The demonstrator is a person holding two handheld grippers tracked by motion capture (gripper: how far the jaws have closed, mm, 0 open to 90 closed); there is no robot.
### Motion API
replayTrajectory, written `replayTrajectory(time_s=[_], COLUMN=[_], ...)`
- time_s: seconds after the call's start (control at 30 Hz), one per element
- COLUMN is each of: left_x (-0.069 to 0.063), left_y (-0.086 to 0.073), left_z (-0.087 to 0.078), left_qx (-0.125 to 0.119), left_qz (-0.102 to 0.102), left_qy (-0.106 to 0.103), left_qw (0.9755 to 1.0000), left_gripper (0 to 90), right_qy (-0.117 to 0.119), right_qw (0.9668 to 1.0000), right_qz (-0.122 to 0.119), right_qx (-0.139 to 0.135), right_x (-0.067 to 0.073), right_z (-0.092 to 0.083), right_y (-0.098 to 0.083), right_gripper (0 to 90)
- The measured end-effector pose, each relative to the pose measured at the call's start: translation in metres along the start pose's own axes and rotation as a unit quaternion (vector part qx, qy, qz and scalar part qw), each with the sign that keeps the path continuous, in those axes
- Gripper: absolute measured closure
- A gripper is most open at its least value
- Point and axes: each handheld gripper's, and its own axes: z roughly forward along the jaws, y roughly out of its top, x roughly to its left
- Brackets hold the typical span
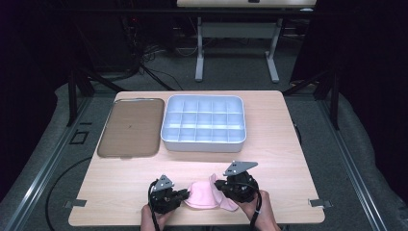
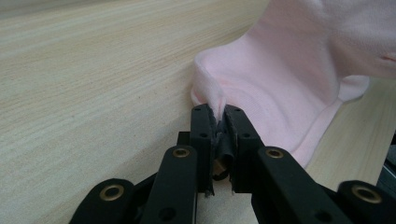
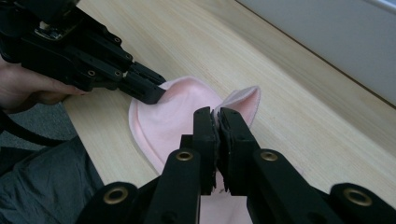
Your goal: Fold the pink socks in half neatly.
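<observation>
A small pink cloth (image 1: 204, 195) lies near the table's front edge, between my two grippers. My left gripper (image 1: 184, 194) is shut on the cloth's left edge; in the left gripper view a pinch of pink fabric (image 2: 215, 100) sticks up between the closed jaws (image 2: 218, 112). My right gripper (image 1: 220, 185) is shut on the cloth's right side, and its closed jaws (image 3: 216, 114) pinch the fabric, with a pink corner (image 3: 245, 100) standing up just beyond them. The left gripper (image 3: 156, 93) also shows in the right gripper view, clamped on the cloth (image 3: 173, 116).
A white compartment tray (image 1: 204, 143) sits mid-table at the back. A flat brown tray (image 1: 131, 127) lies to its left. Bare wooden tabletop (image 1: 284, 163) spreads around the cloth. A hand (image 3: 28, 91) holds the left gripper near the table's front edge.
</observation>
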Motion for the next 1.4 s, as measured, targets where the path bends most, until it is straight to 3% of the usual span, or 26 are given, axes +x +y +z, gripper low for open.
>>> replayTrajectory(time_s=[0.33, 0.47, 0.83, 1.2, 1.4], left_x=[0.0, 0.0, 0.0, 0.0, 0.0], left_y=[0.0, 0.0, 0.0, 0.0, 0.0], left_z=[0.0, 0.0, 0.0, 0.0, 0.0], left_qx=[-0.001, -0.001, 0.0, 0.0, 0.0], left_qz=[0.0, 0.001, 0.0, -0.001, -0.001], left_qy=[0.0, 0.001, 0.0, 0.001, 0.001], left_qw=[1.0, 1.0, 1.0, 1.0, 1.0], left_gripper=[82.8, 82.7, 82.7, 82.7, 82.7], right_qy=[0.007, 0.012, 0.033, 0.044, 0.061], right_qw=[0.9999, 0.9999, 0.9992, 0.9987, 0.9978], right_qz=[-0.003, -0.01, -0.018, -0.014, -0.015], right_qx=[-0.014, -0.007, 0.012, 0.023, 0.02], right_x=[0.007, 0.009, 0.018, 0.019, 0.022], right_z=[0.004, 0.008, 0.032, 0.052, 0.066], right_y=[0.008, 0.013, 0.019, 0.022, 0.02], right_gripper=[85.6, 85.6, 85.6, 85.4, 77.4])
